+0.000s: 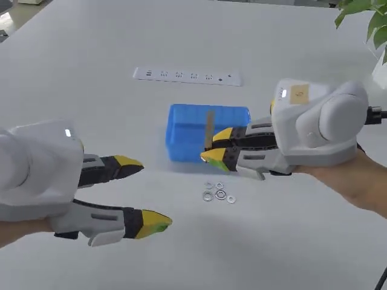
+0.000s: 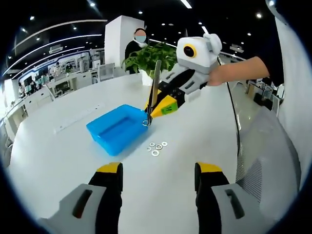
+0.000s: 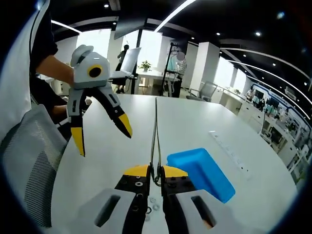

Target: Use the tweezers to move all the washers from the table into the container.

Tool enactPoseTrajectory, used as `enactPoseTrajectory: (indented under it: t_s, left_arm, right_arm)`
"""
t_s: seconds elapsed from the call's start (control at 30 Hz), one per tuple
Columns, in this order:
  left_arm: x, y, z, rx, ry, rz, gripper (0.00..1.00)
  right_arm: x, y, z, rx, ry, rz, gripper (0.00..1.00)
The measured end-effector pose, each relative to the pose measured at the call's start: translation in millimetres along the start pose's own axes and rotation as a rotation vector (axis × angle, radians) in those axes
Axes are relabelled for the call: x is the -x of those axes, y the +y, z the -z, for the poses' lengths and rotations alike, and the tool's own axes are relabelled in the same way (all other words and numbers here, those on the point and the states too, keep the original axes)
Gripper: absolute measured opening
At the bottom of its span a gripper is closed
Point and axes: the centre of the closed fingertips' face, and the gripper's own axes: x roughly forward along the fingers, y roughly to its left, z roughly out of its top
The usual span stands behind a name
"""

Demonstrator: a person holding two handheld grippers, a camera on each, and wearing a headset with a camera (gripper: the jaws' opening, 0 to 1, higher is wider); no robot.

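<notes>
Head view: right gripper (image 1: 214, 148) pinching upright tweezers (image 1: 210, 130) beside blue container (image 1: 181, 130). Left gripper (image 1: 150, 193) spread, empty, near left. Washers (image 1: 219, 194) clustered just near of container. Recommended: lower tips onto one washer, grip lightly, lift clear of wall.

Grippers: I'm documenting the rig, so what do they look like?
Both the left gripper and right gripper have rounded white housings, black jaws with yellow tips, and a small lit indicator. The right carries a yellowish sticker and a black cable.
</notes>
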Motion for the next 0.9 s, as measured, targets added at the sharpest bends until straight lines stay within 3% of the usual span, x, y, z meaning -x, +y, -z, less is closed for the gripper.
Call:
enactPoseTrajectory:
  t_s: [0.43, 0.63, 0.9]
  left_arm:
    - [-0.4, -4.9, 18.5, 0.005, 0.007, 0.024, 0.84]
    - [-0.6, -1.9, 24.0, 0.020, 0.001, 0.022, 0.91]
    - [-0.9, -1.1, 34.9, 0.025, 0.018, 0.033, 0.99]
  right_arm:
    - [0.9, -44.5, -14.5, -0.004, -0.012, 0.063, 0.09]
    - [-10.4, -62.2, -9.8, -0.013, -0.008, 0.070, 0.09]
    - [-31.9, -77.4, 7.9, -0.019, 0.019, 0.056, 0.09]
